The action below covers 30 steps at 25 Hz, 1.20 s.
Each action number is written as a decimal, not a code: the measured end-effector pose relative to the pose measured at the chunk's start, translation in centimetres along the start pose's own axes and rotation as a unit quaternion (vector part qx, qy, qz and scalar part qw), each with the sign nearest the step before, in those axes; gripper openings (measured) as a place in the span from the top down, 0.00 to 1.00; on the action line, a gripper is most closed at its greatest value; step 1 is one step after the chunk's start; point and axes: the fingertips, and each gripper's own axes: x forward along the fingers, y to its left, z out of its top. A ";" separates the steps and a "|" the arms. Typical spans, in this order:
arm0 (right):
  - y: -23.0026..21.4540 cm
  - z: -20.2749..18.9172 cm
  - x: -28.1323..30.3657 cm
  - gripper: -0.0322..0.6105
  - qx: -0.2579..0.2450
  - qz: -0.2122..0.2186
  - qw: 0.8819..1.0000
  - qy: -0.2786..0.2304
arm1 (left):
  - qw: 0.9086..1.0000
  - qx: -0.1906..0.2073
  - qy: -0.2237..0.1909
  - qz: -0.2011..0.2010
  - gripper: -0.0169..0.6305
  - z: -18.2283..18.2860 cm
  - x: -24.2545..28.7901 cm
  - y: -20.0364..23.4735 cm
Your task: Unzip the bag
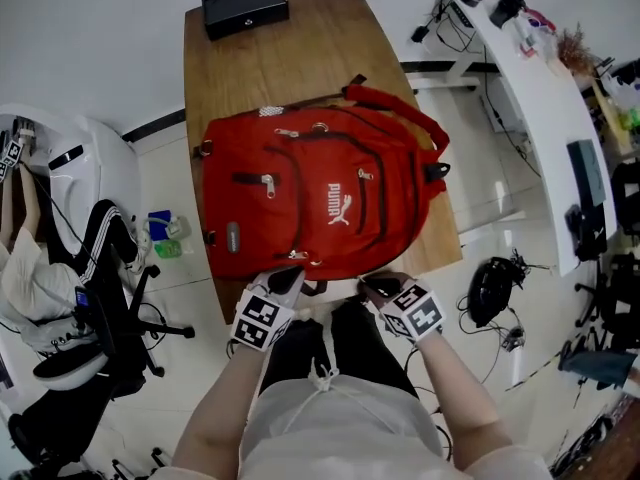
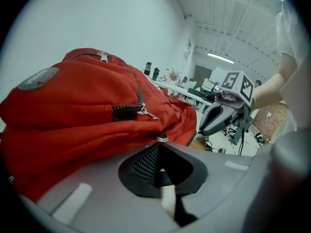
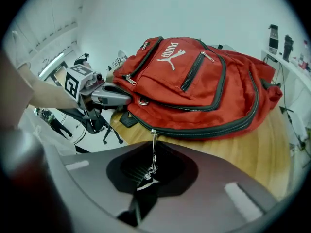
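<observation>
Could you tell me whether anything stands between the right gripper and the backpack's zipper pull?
Nothing visible does: the right gripper is shut on the zipper pull, and the zipper track beyond it runs uncovered along the red backpack.

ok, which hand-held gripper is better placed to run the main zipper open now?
Right. The right hand-held gripper is already shut on the zipper pull of the red backpack, on its outermost zipper. The left hand-held gripper sits at the backpack's near edge, probably better suited to bracing.

The left gripper (image 2: 163, 171) hides the edge of the bag (image 2: 87, 106); whether its closed jaws pinch fabric is unclear.
</observation>
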 end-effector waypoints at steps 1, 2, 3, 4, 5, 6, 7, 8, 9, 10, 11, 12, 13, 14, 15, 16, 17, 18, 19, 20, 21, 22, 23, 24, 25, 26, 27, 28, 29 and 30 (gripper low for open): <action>-0.6 -0.2 -0.4 0.91 -0.011 -0.002 1.000 0.005 | 1.000 0.000 0.001 0.001 0.96 0.0 -0.1 0.0; -1.1 -0.4 -0.9 0.91 -0.020 -0.001 1.000 0.010 | 1.000 -0.002 0.003 0.004 0.96 0.1 -0.1 -0.1; -1.7 -0.6 -1.4 0.91 -0.025 0.001 1.000 0.014 | 1.000 -0.005 0.006 0.010 0.96 0.1 -0.2 -0.2; -2.2 -0.8 -1.9 0.91 -0.027 0.005 0.999 0.017 | 1.000 -0.007 0.008 0.017 0.96 0.3 -0.2 -0.3; -2.7 -1.1 -2.3 0.91 -0.026 0.011 0.999 0.020 | 1.000 -0.008 0.008 0.025 0.96 0.5 -0.2 -0.4; -3.2 -1.3 -2.7 0.91 -0.024 0.017 0.999 0.021 | 0.999 -0.010 0.007 0.033 0.96 0.7 -0.2 -0.6; -3.6 -1.4 -3.0 0.91 -0.020 0.023 0.999 0.021 | 0.999 -0.013 0.004 0.039 0.96 1.1 -0.1 -0.8; -4.0 -1.5 -3.4 0.91 -0.017 0.028 0.999 0.020 | 0.999 -0.016 0.000 0.042 0.96 1.6 0.1 -1.2; -4.4 -1.5 -3.7 0.91 -0.016 0.030 0.999 0.020 | 0.999 -0.016 -0.004 0.044 0.96 2.3 0.3 -1.7; -4.7 -1.6 -3.9 0.91 -0.018 0.031 0.999 0.021 | 0.999 -0.012 -0.008 0.043 0.96 3.1 0.7 -2.4; -5.0 -1.7 -4.2 0.91 -0.022 0.032 0.999 0.023 | 0.999 -0.008 -0.009 0.042 0.96 3.6 1.1 -3.1; -5.3 -1.8 -4.4 0.91 -0.027 0.033 0.999 0.026 | 0.999 -0.004 -0.007 0.041 0.96 3.9 1.7 -3.8; -5.5 -1.9 -4.6 0.91 -0.033 0.033 0.998 0.029 | 0.999 -0.003 -0.004 0.039 0.96 4.0 2.3 -4.4; -5.7 -2.0 -4.7 0.91 -0.038 0.034 0.998 0.032 | 0.999 -0.004 0.000 0.036 0.96 4.0 2.9 -5.0; -6.0 -2.0 -4.9 0.91 -0.044 0.034 0.998 0.035 | 0.999 -0.004 0.001 0.033 0.96 4.2 3.4 -5.6; -6.4 -2.0 -5.2 0.91 -0.050 0.034 0.998 0.036 | 0.999 -0.005 0.002 0.031 0.96 4.5 3.8 -6.1; -6.7 -2.1 -5.4 0.91 -0.055 0.033 0.997 0.037 | 0.999 -0.007 0.002 0.031 0.96 4.7 4.1 -6.5; -7.1 -2.1 -5.7 0.91 -0.058 0.033 0.997 0.038 | 0.999 -0.009 0.002 0.033 0.96 4.7 4.4 -6.7; -7.4 -2.1 -5.9 0.91 -0.061 0.033 0.997 0.038 | 0.999 -0.013 0.003 0.035 0.96 4.7 4.6 -6.8; -7.7 -2.1 -6.2 0.91 -0.064 0.034 0.997 0.039 | 0.999 -0.018 0.006 0.039 0.96 4.5 4.7 -6.8; -8.0 -2.1 -6.5 0.91 -0.069 0.034 0.996 0.040 | 0.999 -0.023 0.010 0.043 0.96 4.4 4.9 -6.8; -8.2 -2.0 -6.7 0.91 -0.075 0.034 0.996 0.041 | 0.998 -0.027 0.014 0.047 0.96 4.2 5.0 -6.7; -8.6 -1.9 -7.0 0.91 -0.084 0.033 0.995 0.043 | 0.998 -0.031 0.016 0.052 0.96 4.1 5.2 -6.6; -8.9 -1.8 -7.2 0.91 -0.093 0.032 0.994 0.046 | 0.998 -0.034 0.018 0.056 0.96 4.1 5.3 -6.5; -9.2 -1.7 -7.3 0.91 -0.103 0.032 0.993 0.050 | 0.997 -0.037 0.021 0.059 0.96 4.0 5.4 -6.4; -9.4 -1.7 -7.4 0.90 -0.109 0.033 0.992 0.053 | 0.997 -0.039 0.025 0.062 0.96 3.8 5.5 -6.4; -9.7 -1.6 -7.5 0.90 -0.112 0.035 0.992 0.054 | 0.997 -0.038 0.031 0.065 0.96 3.6 5.5 -6.3; -10.0 -1.5 -7.6 0.90 -0.113 0.038 0.991 0.055 | 0.996 -0.036 0.037 0.069 0.96 3.4 5.5 -6.3; -10.4 -1.5 -7.7 0.90 -0.113 0.038 0.991 0.057 | 0.996 -0.034 0.041 0.074 0.96 3.2 5.7 -6.2; -10.8 -1.5 -7.9 0.90 -0.114 0.036 0.991 0.059 | 0.996 -0.032 0.043 0.077 0.96 3.2 5.8 -6.2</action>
